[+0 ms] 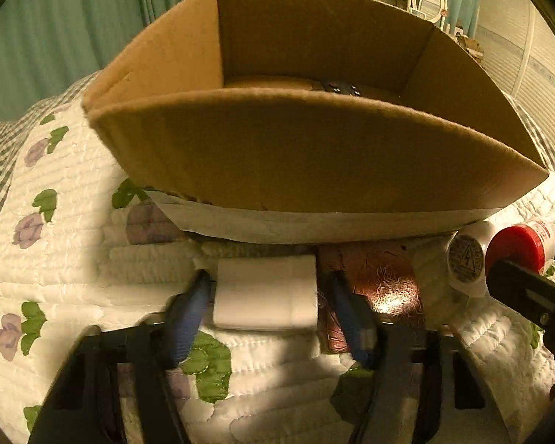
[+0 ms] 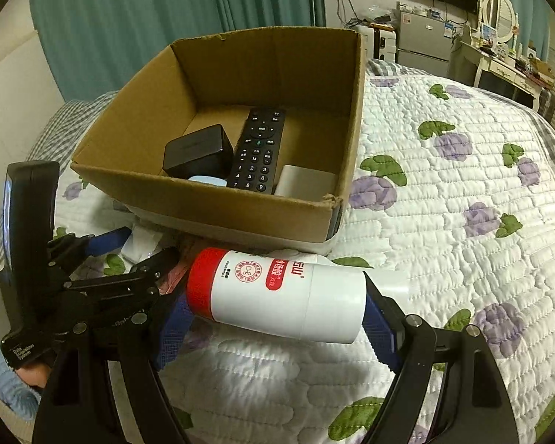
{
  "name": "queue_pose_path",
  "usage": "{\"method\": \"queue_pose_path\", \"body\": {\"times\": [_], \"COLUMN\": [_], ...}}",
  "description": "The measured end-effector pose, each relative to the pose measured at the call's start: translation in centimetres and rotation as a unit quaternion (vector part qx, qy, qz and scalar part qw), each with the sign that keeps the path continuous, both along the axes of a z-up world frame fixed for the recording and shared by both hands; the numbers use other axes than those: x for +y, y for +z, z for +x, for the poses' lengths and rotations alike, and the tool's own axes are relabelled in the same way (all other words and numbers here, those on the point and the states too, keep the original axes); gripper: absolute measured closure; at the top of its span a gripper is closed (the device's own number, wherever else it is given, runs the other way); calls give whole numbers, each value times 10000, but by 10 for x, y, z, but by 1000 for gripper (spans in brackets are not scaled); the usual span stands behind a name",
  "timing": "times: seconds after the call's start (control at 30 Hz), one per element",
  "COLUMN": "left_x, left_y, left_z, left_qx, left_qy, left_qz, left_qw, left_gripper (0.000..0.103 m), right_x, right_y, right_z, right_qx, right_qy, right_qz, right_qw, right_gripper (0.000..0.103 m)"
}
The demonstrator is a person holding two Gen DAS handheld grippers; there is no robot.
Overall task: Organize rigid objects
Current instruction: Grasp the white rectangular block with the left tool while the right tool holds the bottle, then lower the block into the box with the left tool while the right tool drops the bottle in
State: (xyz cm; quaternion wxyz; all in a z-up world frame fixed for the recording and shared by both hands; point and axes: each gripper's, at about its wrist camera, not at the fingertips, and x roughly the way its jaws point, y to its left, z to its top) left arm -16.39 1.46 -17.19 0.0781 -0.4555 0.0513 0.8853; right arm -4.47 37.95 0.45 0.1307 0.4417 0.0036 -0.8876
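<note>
A cardboard box (image 2: 211,214) (image 1: 314,170) stands on the quilted bed. Inside it lie a black remote (image 2: 257,148), a black block (image 2: 198,151), a white block (image 2: 307,181) and a pale blue item (image 2: 207,181). My right gripper (image 2: 277,310) is shut on a white bottle with a red cap (image 2: 277,292), held sideways just above the quilt in front of the box; the bottle also shows in the left wrist view (image 1: 521,248). My left gripper (image 1: 266,296) has its jaws on either side of a white block (image 1: 266,296) lying on the quilt by the box's near wall.
A shiny copper-coloured packet (image 1: 384,288) lies right of the white block. A white round item with a warning sticker (image 1: 466,259) sits beside the bottle. The flowered quilt (image 2: 444,203) spreads to the right. A fridge, dresser and mirror stand at the far wall.
</note>
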Motion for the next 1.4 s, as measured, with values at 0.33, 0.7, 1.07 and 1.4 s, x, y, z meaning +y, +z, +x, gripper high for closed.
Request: {"method": "queue_pose_path", "body": {"times": [0.33, 0.7, 1.07, 1.4], "left_x": [-1, -15, 7, 34], "left_y": [32, 108, 173, 162], "left_z": [34, 80, 61, -22], "left_qx": [223, 998, 1604, 1570], "left_qy": [-15, 45, -156, -166], "left_qz": [112, 275, 446, 284], "left_qw": [9997, 9946, 9859, 9870], "left_gripper": [49, 49, 49, 49], "right_x": [-3, -4, 13, 19], "right_y": [25, 76, 121, 141], "right_z": [18, 50, 25, -50], "right_qx": [339, 815, 1142, 1537], "right_qy": [18, 131, 283, 329], "right_qz": [106, 102, -281, -203], "right_qw": [9994, 9965, 9927, 9874], "right_gripper": [22, 22, 22, 22]}}
